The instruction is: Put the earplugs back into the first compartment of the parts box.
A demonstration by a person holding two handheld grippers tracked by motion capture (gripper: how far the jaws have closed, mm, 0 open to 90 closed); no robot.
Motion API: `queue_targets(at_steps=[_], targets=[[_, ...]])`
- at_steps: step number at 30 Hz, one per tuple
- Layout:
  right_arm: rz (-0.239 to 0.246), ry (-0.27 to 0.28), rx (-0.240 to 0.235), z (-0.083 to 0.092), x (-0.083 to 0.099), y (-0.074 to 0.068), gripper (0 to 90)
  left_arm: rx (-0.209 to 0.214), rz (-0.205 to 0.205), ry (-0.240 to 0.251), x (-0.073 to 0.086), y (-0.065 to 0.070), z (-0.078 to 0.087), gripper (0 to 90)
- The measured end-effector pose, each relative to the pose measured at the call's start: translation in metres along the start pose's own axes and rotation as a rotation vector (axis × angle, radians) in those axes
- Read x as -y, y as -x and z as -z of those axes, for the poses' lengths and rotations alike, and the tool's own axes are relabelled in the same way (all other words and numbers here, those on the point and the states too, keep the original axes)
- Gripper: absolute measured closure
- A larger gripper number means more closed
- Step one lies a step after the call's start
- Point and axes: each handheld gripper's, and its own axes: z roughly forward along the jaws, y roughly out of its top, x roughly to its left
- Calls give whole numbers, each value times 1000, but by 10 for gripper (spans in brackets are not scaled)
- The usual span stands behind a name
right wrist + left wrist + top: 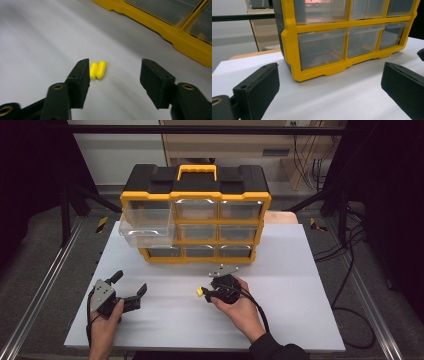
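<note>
**benchrat:** Why's the right gripper (113, 75) parked so low over the white table (300, 320)? My read: it's lining up on the two yellow capsules (98, 70). They lie side by side on the table, touching each other, in front of the yellow organizer (196, 215). The jaws are about half open and hold nothing yet. The capsules sit just off the tip of the left-hand pad, not squarely between the two.

**drawerfan:** Makes sense. And the top-left drawer (146, 223) is pulled out of the organizer, so I'd guess that's where they're headed. The left gripper (131, 289) rests off to the side with its jaws spread wide, nothing in them, probably keeping out of the way.

**benchrat:** Views differ a lot though. From the high view the capsules are one yellow blob by the gripper tip; the right gripper view shows there are two, and how off-centre they are.

**drawerfan:** And the left gripper view shows the lower drawers up close, clear, seemingly empty. The high view alone gives the open drawer.
</note>
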Motion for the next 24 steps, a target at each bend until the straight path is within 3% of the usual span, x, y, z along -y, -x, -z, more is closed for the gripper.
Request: queue_targets(at_steps=[7, 14, 24], targets=[[-32, -51, -44, -12, 0, -1, 612, 11, -7, -7, 0, 2, -1, 15], [-80, -65, -81, -24, -3, 1, 709, 6, 4, -5, 1, -1, 0, 15], [-89, -80, -93, -34, -1, 2, 755, 11, 0, -8, 0, 0, 0, 16]])
